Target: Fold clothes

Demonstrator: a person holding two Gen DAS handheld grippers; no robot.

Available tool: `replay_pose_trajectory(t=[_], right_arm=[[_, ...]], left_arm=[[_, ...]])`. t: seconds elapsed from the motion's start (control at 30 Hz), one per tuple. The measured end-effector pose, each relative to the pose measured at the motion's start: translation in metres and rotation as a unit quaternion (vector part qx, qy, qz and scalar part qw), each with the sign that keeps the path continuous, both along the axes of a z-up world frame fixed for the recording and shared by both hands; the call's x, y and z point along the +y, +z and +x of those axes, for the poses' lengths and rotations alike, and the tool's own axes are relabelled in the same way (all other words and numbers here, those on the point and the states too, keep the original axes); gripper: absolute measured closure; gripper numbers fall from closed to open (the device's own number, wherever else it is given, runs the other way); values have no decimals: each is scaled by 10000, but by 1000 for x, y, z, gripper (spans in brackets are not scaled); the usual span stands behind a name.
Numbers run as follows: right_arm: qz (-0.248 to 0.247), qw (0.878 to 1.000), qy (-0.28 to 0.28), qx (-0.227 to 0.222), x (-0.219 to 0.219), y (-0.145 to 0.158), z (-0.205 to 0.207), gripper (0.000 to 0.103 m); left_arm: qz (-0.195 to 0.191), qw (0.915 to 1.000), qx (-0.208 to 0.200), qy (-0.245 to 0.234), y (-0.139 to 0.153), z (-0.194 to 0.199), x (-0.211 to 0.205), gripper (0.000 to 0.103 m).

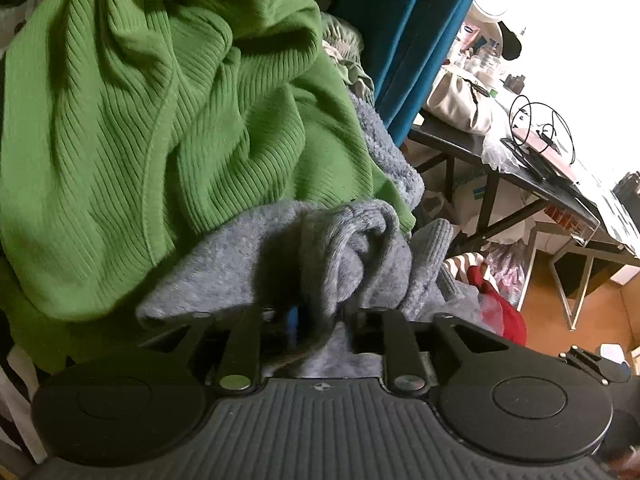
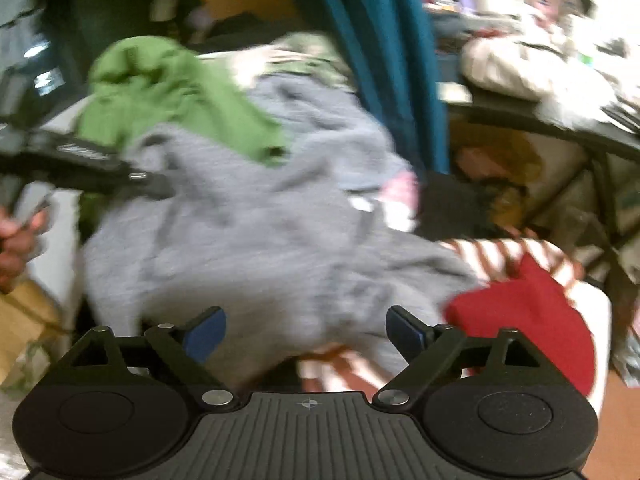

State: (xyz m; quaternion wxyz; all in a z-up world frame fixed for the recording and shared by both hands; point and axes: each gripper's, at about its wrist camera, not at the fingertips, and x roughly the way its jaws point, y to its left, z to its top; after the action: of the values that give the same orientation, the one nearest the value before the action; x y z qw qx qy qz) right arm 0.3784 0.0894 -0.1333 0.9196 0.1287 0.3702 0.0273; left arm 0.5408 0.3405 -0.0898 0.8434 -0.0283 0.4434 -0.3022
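A grey fuzzy knit garment (image 1: pixel 348 248) is bunched between the fingers of my left gripper (image 1: pixel 320 316), which is shut on it. Above it lies a green ribbed top (image 1: pixel 160 128), crumpled on the pile. In the blurred right wrist view the grey garment (image 2: pixel 260 240) spreads across the middle with the green top (image 2: pixel 168 96) behind it. My right gripper (image 2: pixel 306 334) hovers open just in front of the grey cloth, its blue pads (image 2: pixel 206 334) apart with nothing between them. The left gripper (image 2: pixel 160 186) reaches in from the left, held by a hand (image 2: pixel 16 240).
A red cloth (image 2: pixel 532 320) and a red-and-white striped cloth (image 2: pixel 512 256) lie at the right. A teal curtain (image 1: pixel 400 40) hangs behind the pile. A dark table (image 1: pixel 520 172) with cables and clutter stands at the right over an orange floor (image 1: pixel 560 320).
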Motion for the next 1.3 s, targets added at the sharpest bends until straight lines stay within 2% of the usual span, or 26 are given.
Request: replay_pose_trajectory(t=[0.03,0.07,0.23,0.33,0.37,0.4,0.43,0.47,0.57,0.63,0.77,0.83,0.87,0.93,1.07,1.13,1.2,1.3], right_arm=[[-13,9998,-152,88,-7,-4,0,18],[-44,9995,-256,160,-13,-10,1,19],[-320,9983,-242,431,-25,-48,19,24],[-484,9970,-91,595,-20,-68,33,34],[-536,9964,-28,656,-17,-74,37,45],[-535,9959,22,732,-13,-76,42,61],[-518,9953,69,811,-9,-79,46,70],[-476,9952,62,857,-6,-78,48,84],[-15,9977,82,668,1,-67,49,89],[622,9972,148,389,3,-53,50,90],[1220,9882,899,-238,28,-14,57,94],[1632,9757,1371,-512,43,3,60,94],[1674,9730,1500,-530,49,6,62,94],[1624,9723,1642,-364,60,-2,66,94],[1659,9746,1488,200,64,-35,64,88],[1509,9780,1415,254,62,-35,57,74],[1351,9813,1340,290,61,-33,51,53],[1182,9853,1205,282,56,-25,41,44]], left_arm=[[-78,10000,24,-45,0,-1,1,49],[-83,9999,5,-79,1,-2,0,46],[148,9997,-91,-168,2,-6,-6,46],[197,9996,-96,-197,2,-6,-7,46],[203,9995,-110,-211,3,-6,-7,46],[209,9995,-123,-226,3,-6,-7,46],[212,9994,-134,-237,4,-7,-6,48],[214,9994,-144,-247,4,-7,-6,52],[215,9994,-146,-215,4,-8,-2,58],[168,9997,-108,-107,4,-6,2,59],[84,9999,-114,52,6,-1,7,60],[83,9998,-151,80,8,1,8,60],[87,9998,-149,84,8,3,7,60],[99,9999,-109,81,6,6,6,60],[132,9999,-53,1,2,7,1,60],[173,9998,-57,-69,0,6,-1,60],[153,9998,-48,-75,-1,7,0,60],[73,10000,14,-38,-3,9,3,60]])
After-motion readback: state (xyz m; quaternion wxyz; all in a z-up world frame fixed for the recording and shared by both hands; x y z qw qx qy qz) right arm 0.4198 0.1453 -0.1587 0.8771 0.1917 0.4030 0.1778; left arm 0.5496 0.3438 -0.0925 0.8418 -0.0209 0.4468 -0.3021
